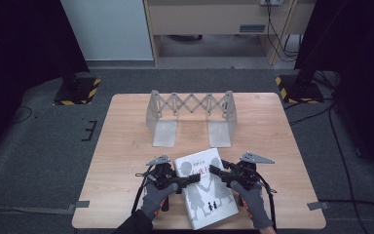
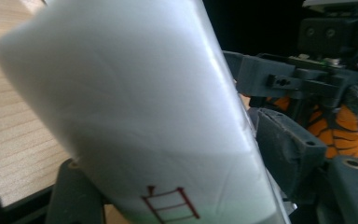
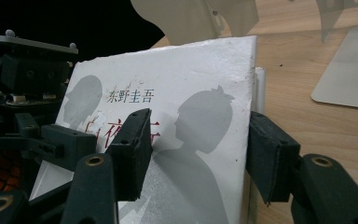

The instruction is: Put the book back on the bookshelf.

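Paperback book (image 1: 206, 187), white cover with grey silhouettes and red title characters, sits at the near edge of the wooden table (image 1: 126, 146), between both grippers. Metal expanding book rack (image 1: 191, 117) stands well apart, toward the far side, empty.

Left gripper (image 1: 191, 178) bites the book's left edge; in the left gripper view the spine (image 2: 135, 116) lies between the jaws, apparently clamped. Right gripper (image 1: 216, 171) takes the right edge: in the right gripper view one pad (image 3: 131, 151) presses on the cover (image 3: 177, 121), the other sits against the page edge. Both read as grasping the book.

Handling judgement: moderately heavy for its size, stiff near the spine, floppy along the open page edge. Cover looks smooth, possibly slippery. Best hold is across the thickness near the spine; a grip on the page side alone could let the block fan or sag.
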A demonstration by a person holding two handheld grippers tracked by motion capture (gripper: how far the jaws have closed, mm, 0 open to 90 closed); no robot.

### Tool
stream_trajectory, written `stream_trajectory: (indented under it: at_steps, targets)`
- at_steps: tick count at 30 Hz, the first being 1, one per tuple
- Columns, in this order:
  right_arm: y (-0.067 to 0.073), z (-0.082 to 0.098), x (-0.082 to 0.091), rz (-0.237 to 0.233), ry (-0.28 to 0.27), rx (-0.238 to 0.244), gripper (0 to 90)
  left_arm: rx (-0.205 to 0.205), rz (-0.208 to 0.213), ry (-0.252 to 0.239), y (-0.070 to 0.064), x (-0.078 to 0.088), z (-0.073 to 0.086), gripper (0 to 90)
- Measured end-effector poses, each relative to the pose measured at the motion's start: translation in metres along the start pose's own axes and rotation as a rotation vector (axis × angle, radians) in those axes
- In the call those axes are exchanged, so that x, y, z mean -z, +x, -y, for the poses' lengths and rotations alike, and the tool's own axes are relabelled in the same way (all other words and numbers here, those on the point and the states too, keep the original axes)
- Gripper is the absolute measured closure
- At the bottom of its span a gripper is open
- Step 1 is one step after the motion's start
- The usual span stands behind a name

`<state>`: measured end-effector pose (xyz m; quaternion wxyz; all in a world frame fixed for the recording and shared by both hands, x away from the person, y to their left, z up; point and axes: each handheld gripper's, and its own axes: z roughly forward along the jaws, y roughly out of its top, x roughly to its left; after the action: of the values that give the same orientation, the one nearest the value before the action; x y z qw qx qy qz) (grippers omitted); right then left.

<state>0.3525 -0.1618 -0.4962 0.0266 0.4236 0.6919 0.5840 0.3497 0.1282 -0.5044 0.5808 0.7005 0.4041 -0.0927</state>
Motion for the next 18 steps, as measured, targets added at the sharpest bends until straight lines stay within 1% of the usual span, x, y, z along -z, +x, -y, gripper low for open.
stream_trajectory:
  at_steps: [1,2,3,4,5,6,8,10,11,13,14,15,16,18]
  targets:
    - [0.0,0.0,0.001,0.008,-0.011,0.005,43.2,-0.006,-0.001,-0.007,-0.001,0.001,-0.002,36.1]
    - [0.0,-0.001,0.003,0.024,-0.028,0.021,41.3,-0.003,0.0,-0.015,-0.002,0.003,-0.004,37.5]
    - [-0.001,-0.002,0.005,0.03,-0.041,0.021,39.7,-0.003,-0.002,-0.022,-0.002,0.004,-0.006,38.7]
    - [-0.005,-0.004,0.011,0.049,-0.07,0.01,39.0,-0.007,-0.01,-0.031,-0.002,0.006,-0.008,39.9]
    - [-0.005,-0.004,0.011,0.049,-0.07,0.01,39.0,-0.015,-0.024,-0.035,-0.002,0.008,-0.012,39.9]
    - [-0.008,-0.005,0.015,0.067,-0.085,0.001,38.2,-0.022,-0.038,-0.051,-0.002,0.01,-0.015,40.1]
    - [-0.015,-0.007,0.022,0.096,-0.105,-0.011,37.6,-0.019,-0.045,-0.076,0.0,0.015,-0.021,42.1]
    - [-0.021,-0.008,0.029,0.139,-0.109,-0.007,36.8,-0.026,-0.054,-0.103,0.0,0.019,-0.027,44.3]
    - [-0.025,-0.008,0.032,0.173,-0.105,0.006,36.2,-0.031,-0.06,-0.109,0.0,0.021,-0.03,45.2]
    - [-0.03,-0.008,0.035,0.227,-0.096,0.024,35.1,-0.053,-0.066,-0.13,-0.003,0.024,-0.036,46.9]
    - [-0.035,-0.009,0.038,0.28,-0.083,0.059,32.8,-0.062,-0.065,-0.143,-0.005,0.026,-0.039,49.1]
    - [-0.035,-0.009,0.038,0.28,-0.083,0.059,32.8,-0.088,-0.066,-0.149,-0.007,0.027,-0.043,49.1]
    - [-0.04,-0.009,0.04,0.306,-0.071,0.068,29.8,-0.112,-0.071,-0.157,-0.009,0.028,-0.046,50.2]
    - [-0.043,-0.009,0.041,0.315,-0.062,0.069,29.8,-0.151,-0.093,-0.16,-0.014,0.029,-0.053,50.6]
